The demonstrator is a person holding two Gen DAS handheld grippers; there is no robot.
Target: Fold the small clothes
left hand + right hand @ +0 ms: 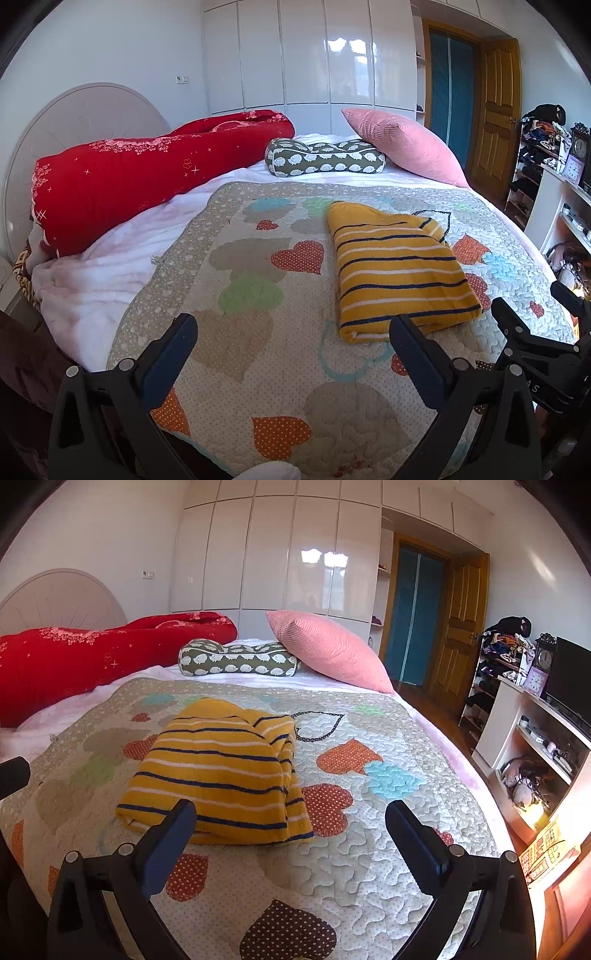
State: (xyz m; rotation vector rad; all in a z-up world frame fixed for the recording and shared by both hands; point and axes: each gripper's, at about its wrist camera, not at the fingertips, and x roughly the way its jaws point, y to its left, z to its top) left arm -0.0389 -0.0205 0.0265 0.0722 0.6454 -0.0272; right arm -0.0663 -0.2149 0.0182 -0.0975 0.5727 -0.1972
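With the left gripper (293,339) and right gripper (291,821) both spread wide and empty, the folded mustard-yellow navy-striped knit top (218,768) at frame centre could unfold if snagged.

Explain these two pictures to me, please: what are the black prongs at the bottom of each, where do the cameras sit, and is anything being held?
There is no robot here. A person holds a two-finger gripper in each hand, and each gripper carries a wide-angle camera looking forward along its fingers. The prongs are those fingers. One picture comes from the left gripper, the other from the right gripper; part of the right gripper also shows at the edge of the left view. Both stand open and hold nothing. Ahead lies a yellow striped garment, already folded, on a heart-patterned quilt covering the bed. Farther back are a red duvet, a small patterned pillow and a pink cushion.
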